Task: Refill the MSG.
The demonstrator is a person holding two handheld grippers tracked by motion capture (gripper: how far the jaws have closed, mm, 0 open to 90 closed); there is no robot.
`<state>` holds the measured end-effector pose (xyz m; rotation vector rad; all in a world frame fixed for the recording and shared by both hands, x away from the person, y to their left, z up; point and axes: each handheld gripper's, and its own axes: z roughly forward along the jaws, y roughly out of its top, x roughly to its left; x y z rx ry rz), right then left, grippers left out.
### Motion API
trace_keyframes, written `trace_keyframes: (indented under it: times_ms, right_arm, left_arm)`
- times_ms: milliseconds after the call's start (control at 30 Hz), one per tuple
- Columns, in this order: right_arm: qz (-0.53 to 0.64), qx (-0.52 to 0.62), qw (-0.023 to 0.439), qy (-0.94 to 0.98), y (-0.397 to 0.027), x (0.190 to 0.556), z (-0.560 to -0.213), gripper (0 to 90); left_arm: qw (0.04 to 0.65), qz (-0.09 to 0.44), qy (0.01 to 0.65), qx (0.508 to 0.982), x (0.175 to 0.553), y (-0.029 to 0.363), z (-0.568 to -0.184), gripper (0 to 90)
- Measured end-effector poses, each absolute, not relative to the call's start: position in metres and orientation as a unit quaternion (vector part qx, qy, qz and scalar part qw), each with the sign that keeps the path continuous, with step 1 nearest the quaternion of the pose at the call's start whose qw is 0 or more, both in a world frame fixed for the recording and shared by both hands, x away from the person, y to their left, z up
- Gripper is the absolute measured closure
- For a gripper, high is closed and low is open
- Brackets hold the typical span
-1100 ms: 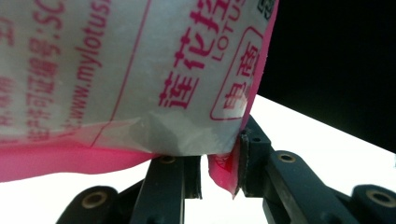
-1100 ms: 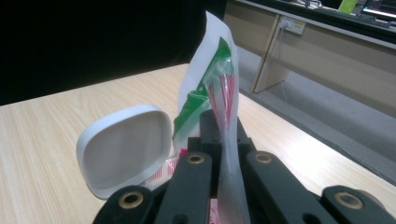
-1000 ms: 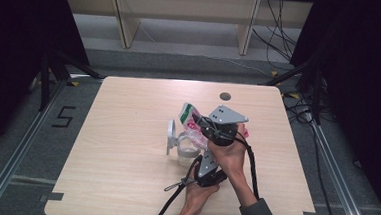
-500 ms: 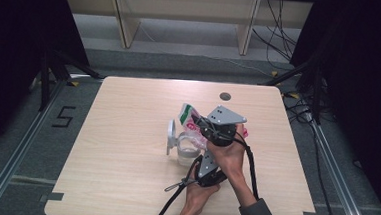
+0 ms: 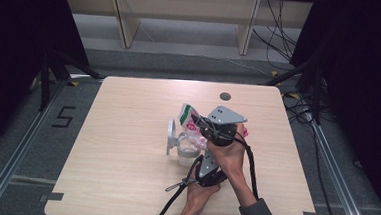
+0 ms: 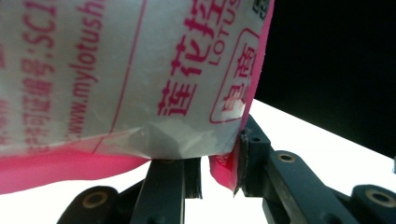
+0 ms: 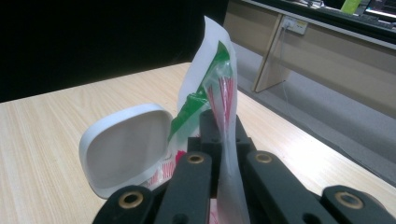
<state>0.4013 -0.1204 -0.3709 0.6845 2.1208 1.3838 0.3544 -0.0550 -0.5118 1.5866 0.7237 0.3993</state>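
A white, pink and green plastic bag [image 5: 186,112] is held upright near the table's middle, over a clear container [image 5: 187,153] whose white flip lid [image 5: 170,136] stands open. My right gripper [image 5: 196,121], under its grey plate, is shut on the bag's upper edge; in the right gripper view the jaws [image 7: 222,122] pinch the bag [image 7: 212,60] beside the lid [image 7: 123,144]. My left gripper [image 5: 200,160] comes from below. Its jaws [image 6: 219,168] hold the bag's [image 6: 116,70] pink lower corner, with the fingertips hidden behind the bag.
The wooden table [image 5: 123,183] has a small dark hole [image 5: 224,96] at its far edge. Both forearms come in from the bottom right, with black cables [image 5: 172,201] trailing. Wooden shelf legs [image 5: 123,23] stand beyond the table, above a grey floor.
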Motion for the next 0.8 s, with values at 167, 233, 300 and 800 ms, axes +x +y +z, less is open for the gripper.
trace_keyframes:
  times_ms: [167,233,300,800]
  right_arm:
    - [0.51,0.25,0.262,0.78,-0.1202,0.4008,-0.37,90.0]
    - [0.509,0.257,0.261,0.779,-0.1195,0.4009,-0.3712,90.0]
    - [0.514,0.249,0.256,0.78,-0.1199,0.4013,-0.3702,90.0]
    - [0.503,0.25,0.258,0.786,-0.1186,0.3997,-0.3699,90.0]
  left_arm:
    - [0.617,0.177,0.308,0.702,0.355,-0.0534,-0.5121,74.2]
    - [0.609,0.177,0.309,0.709,0.3544,-0.052,-0.5122,74.2]
    - [0.626,0.171,0.319,0.691,0.3534,-0.0551,-0.5116,74.2]
    - [0.601,0.184,0.301,0.717,0.3547,-0.0518,-0.5115,74.2]
